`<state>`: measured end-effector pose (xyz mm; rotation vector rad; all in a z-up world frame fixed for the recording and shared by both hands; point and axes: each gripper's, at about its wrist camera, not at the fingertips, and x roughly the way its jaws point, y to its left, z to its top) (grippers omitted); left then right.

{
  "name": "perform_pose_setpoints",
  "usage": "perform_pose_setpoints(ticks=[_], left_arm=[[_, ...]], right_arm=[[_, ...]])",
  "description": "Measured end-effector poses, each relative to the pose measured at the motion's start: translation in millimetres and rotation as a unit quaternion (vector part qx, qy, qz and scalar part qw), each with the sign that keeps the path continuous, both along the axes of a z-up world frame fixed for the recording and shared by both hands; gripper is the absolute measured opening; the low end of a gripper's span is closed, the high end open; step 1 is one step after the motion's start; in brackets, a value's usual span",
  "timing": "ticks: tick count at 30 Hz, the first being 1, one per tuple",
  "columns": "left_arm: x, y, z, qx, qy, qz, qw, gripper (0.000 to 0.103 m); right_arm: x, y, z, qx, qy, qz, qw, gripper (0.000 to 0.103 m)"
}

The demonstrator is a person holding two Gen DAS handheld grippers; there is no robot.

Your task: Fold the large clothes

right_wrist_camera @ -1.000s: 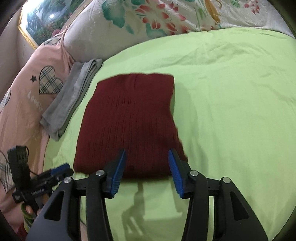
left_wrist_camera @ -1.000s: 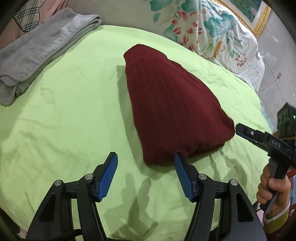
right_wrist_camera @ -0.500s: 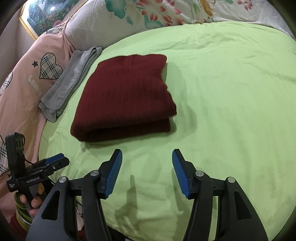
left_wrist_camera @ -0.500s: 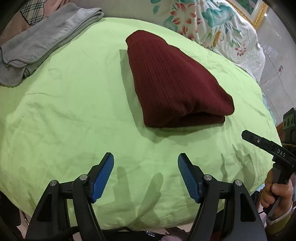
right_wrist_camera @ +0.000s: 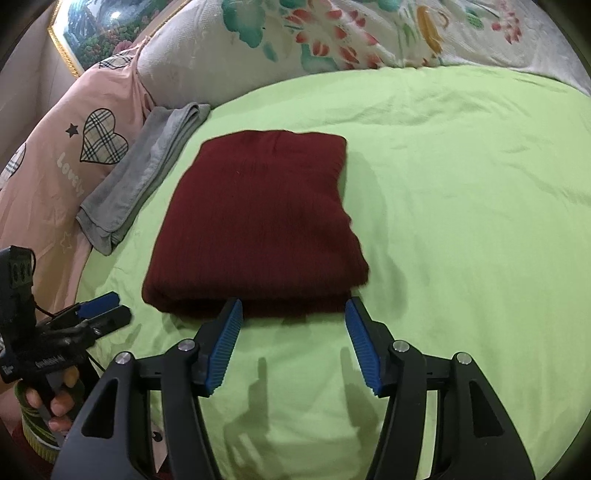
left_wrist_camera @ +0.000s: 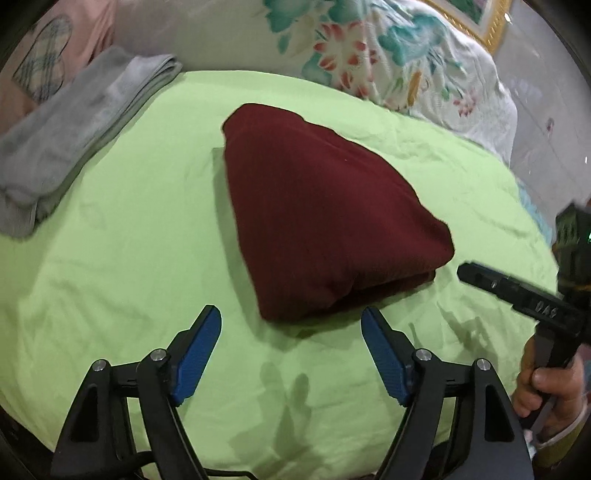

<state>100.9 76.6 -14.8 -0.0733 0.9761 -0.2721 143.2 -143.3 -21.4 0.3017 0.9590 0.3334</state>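
Blue-padded fingers (left_wrist_camera: 201,354) of the left gripper (left_wrist_camera: 291,354) spread wide and opening further, nothing between them but bare sheet; near edge of the folded maroon sweater (left_wrist_camera: 325,218) just beyond the tips, not touched. Fingers (right_wrist_camera: 225,345) of the right gripper (right_wrist_camera: 293,343) at a moderate spread, also opening, tips level with the sweater's near folded edge, whether touching it cannot be told; no cloth pinched between the pads. Sweater lying flat as a thick rectangular stack on a lime-green bedsheet (right_wrist_camera: 461,206), roughly mid-bed, layered fold facing the near side. Sheet lightly creased, gripper shadows on the near part. Folded grey cloth (right_wrist_camera: 144,173) to the left of the sweater, close beside it at the sheet's edge, partly resting against pink bedding with plaid hearts (right_wrist_camera: 101,136). White floral quilt (right_wrist_camera: 295,40) bunched along the far side of the bed. Gilt-framed picture (right_wrist_camera: 99,29) on the wall at far left. Hand (left_wrist_camera: 550,387) gripping the right tool's handle, seen at the right edge of the left wrist view.
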Motion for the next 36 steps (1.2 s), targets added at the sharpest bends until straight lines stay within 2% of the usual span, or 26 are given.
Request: perform_pose_setpoints(ticks=[4, 7, 10, 11, 12, 13, 14, 15, 16, 18, 22, 25, 28, 30, 34, 35, 36], left_arm=[[8, -10, -20, 0.032, 0.007, -0.005, 0.9994, 0.079], [15, -8, -31, 0.057, 0.0, 0.018, 0.9982, 0.076], [19, 6, -34, 0.039, -0.01, 0.052, 0.9978, 0.071], [18, 10, -33, 0.032, -0.018, 0.065, 0.9972, 0.065], [18, 12, -33, 0.027, -0.022, 0.068, 0.997, 0.054], [16, 12, -32, 0.022, -0.025, 0.066, 0.9973, 0.047], [14, 10, -30, 0.017, -0.028, 0.06, 0.9976, 0.036], [12, 8, -29, 0.02, -0.032, 0.056, 0.9977, 0.029], [11, 4, -29, 0.027, -0.034, 0.052, 0.9977, 0.028], [12, 0, -35, 0.044, -0.028, 0.045, 0.9976, 0.028], [14, 5, -41, 0.018, -0.002, 0.033, 0.9993, 0.029], [4, 10, -35, 0.014, -0.007, 0.023, 0.9996, 0.031], [-8, 18, -28, 0.016, -0.009, 0.022, 0.9996, 0.032], [-12, 22, -26, 0.019, -0.005, 0.025, 0.9995, 0.037], [-20, 26, -23, 0.022, 0.003, 0.031, 0.9993, 0.052], [-21, 24, -23, 0.032, 0.008, 0.034, 0.9989, 0.059], [-23, 23, -23, 0.041, 0.011, 0.037, 0.9984, 0.061]], right_arm=[[12, -6, -9, 0.023, 0.012, -0.022, 0.999, 0.064], [26, -23, -26, 0.041, 0.039, -0.086, 0.995, 0.064], [38, -31, -40, 0.077, 0.055, -0.104, 0.99, 0.064], [41, -30, -42, 0.079, 0.057, -0.099, 0.99, 0.061], [45, -25, -44, 0.08, 0.059, -0.083, 0.992, 0.052], [45, -23, -44, 0.08, 0.06, -0.072, 0.992, 0.016], [45, -18, -42, 0.076, 0.059, -0.065, 0.993, 0.012], [43, -15, -38, 0.066, 0.048, -0.061, 0.995, 0.012], [41, -12, -35, 0.055, 0.04, -0.057, 0.996, 0.012], [39, -8, -38, 0.031, 0.045, -0.051, 0.997, 0.011], [40, -16, -52, 0.04, 0.064, -0.058, 0.995, 0.013], [36, -22, -44, 0.044, 0.061, -0.063, 0.995, 0.023], [29, -28, -33, 0.039, 0.046, -0.065, 0.996, 0.023], [20, -29, -24, 0.029, 0.033, -0.063, 0.997, 0.025], [-1, -25, -13, 0.013, 0.019, -0.041, 0.999, 0.048], [-4, -22, -12, 0.01, 0.017, -0.036, 0.999, 0.052], [-10, -19, -11, 0.003, 0.014, -0.028, 1.0, 0.054]])
